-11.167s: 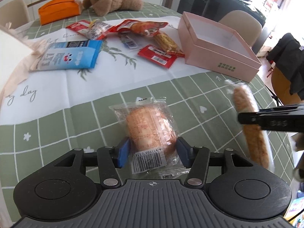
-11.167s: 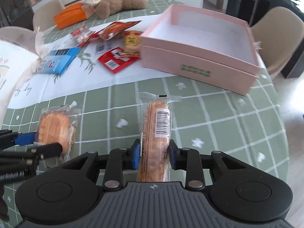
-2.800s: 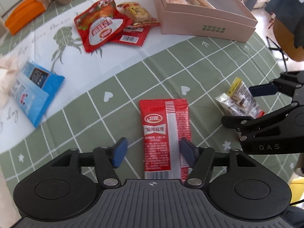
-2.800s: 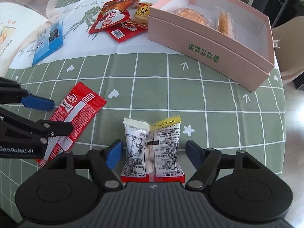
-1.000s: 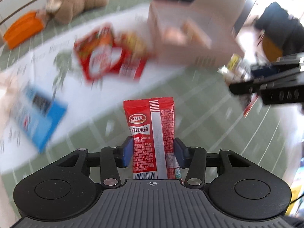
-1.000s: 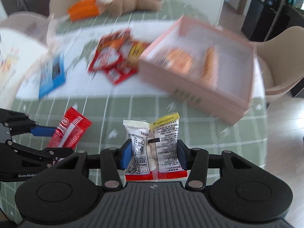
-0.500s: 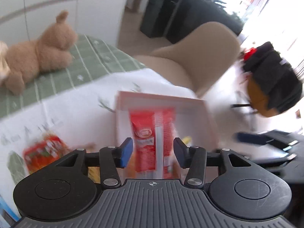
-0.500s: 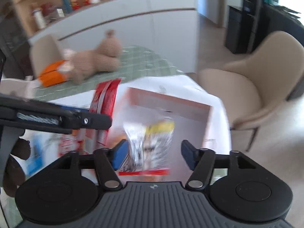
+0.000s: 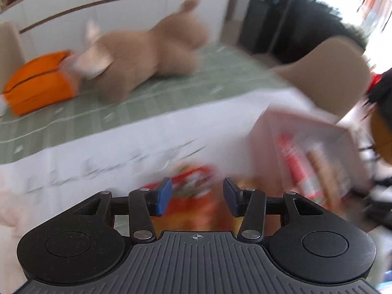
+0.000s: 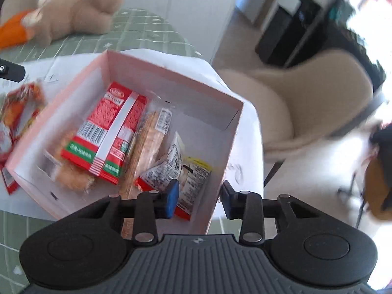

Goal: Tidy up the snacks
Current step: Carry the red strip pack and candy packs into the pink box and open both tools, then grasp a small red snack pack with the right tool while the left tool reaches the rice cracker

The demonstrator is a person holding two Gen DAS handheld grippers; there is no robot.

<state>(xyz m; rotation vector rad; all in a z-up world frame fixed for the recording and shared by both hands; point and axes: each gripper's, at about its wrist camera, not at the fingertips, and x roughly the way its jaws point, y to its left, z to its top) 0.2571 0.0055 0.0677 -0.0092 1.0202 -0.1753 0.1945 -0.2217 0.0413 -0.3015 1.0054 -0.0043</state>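
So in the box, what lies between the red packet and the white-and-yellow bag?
In the right wrist view, a long clear-wrapped biscuit stick lies between the red packet and the white-and-yellow bag inside the pink box.

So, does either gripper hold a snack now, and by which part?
No. Left gripper is open and empty; right gripper is closing on nothing, above the box.

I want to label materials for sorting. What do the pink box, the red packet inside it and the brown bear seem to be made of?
Pink box: likely matte cardboard; thin, flat, sharply folded walls.
Red packet: probably glossy plastic film; printed barcode and shine.
Brown bear: soft plush fabric, it seems; fuzzy outline, though blurred.
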